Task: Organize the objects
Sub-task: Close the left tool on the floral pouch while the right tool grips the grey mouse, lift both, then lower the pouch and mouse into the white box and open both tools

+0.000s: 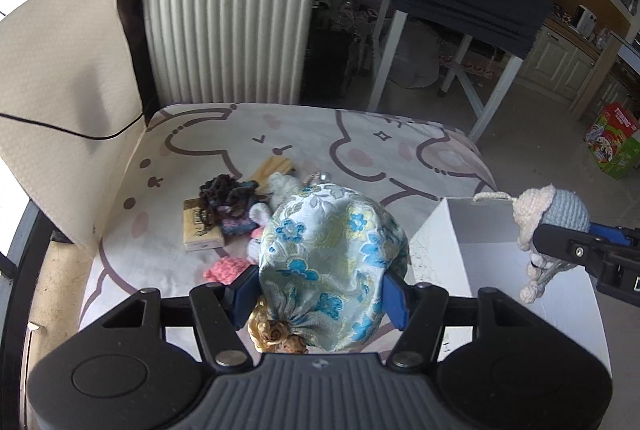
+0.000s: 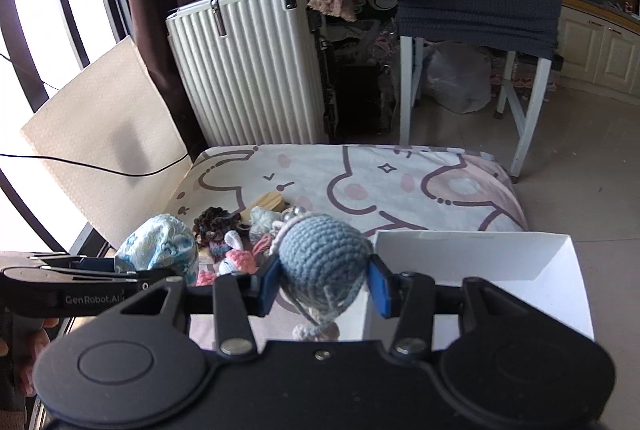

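**Toys held up in both claws above the printed cover**

Toys are the matter here: two are lifted, the rest lie in a small heap. The left gripper points steeply down, and its blue pads are pressed on either side of a doll in a flowered blue dress. The doll hangs head toward the camera, its blond curls just below the pads. In the right wrist view the same doll shows at the left, clear of the cover.

The right gripper also tilts down, less steeply, and its pads are clamped on a crocheted grey-blue doll, whose pale legs dangle below. From the left wrist view this doll hangs beside the near wall of the white box, at about the height of its rim; whether it is over the opening I cannot tell.

The white box stands open at the right of the cover, near its front edge. The heap lies left of centre on the cover: a dark curly piece, a flat tan box, a wooden block, a pink knitted bit and small knitted figures, touching one another. A white ribbed suitcase stands behind the cover.
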{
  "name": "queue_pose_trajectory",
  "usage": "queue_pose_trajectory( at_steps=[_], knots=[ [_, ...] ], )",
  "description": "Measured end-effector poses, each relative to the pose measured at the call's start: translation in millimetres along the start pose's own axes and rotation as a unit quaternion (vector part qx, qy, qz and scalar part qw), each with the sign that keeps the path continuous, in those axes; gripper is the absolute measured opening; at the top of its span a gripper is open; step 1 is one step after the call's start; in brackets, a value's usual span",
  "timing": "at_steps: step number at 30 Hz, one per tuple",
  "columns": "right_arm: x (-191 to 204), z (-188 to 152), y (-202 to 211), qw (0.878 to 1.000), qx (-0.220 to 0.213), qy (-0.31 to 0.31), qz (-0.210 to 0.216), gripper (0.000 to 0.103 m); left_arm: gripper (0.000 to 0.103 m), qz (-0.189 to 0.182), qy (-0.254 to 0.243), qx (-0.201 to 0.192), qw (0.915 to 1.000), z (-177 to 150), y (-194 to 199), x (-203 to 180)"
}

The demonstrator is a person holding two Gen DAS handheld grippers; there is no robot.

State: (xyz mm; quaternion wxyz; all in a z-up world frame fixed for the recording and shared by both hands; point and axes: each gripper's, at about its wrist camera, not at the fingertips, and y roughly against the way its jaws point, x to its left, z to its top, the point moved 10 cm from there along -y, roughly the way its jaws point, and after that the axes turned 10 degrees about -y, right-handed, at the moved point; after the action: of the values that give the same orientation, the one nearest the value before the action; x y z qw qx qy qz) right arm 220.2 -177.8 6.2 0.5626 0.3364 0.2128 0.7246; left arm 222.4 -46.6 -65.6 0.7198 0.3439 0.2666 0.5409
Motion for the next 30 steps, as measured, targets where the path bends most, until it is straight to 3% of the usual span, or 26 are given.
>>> queue_pose_trajectory(
  at_steps=[10,21,30],
  knots=[
    [-99.0,-9.2,27.1,0.997,-0.004,-0.038,-0.066,0.047,0.063,-0.053,-0.060,0.003,0.9968,2.5,-14.5,-95.4],
    [-179.4,-38.5,38.2,0.990,0.028,-0.068,-0.118,0.047,0.063,-0.111,-0.115,0.027,0.9868,-7.0,-34.9,-187.5],
    [-219.5,-74.3,35.3,0.985,0.088,-0.071,-0.128,0.047,0.063,-0.146,-0.139,0.088,0.9755,-34.4,-62.4,-248.0]
  ],
)
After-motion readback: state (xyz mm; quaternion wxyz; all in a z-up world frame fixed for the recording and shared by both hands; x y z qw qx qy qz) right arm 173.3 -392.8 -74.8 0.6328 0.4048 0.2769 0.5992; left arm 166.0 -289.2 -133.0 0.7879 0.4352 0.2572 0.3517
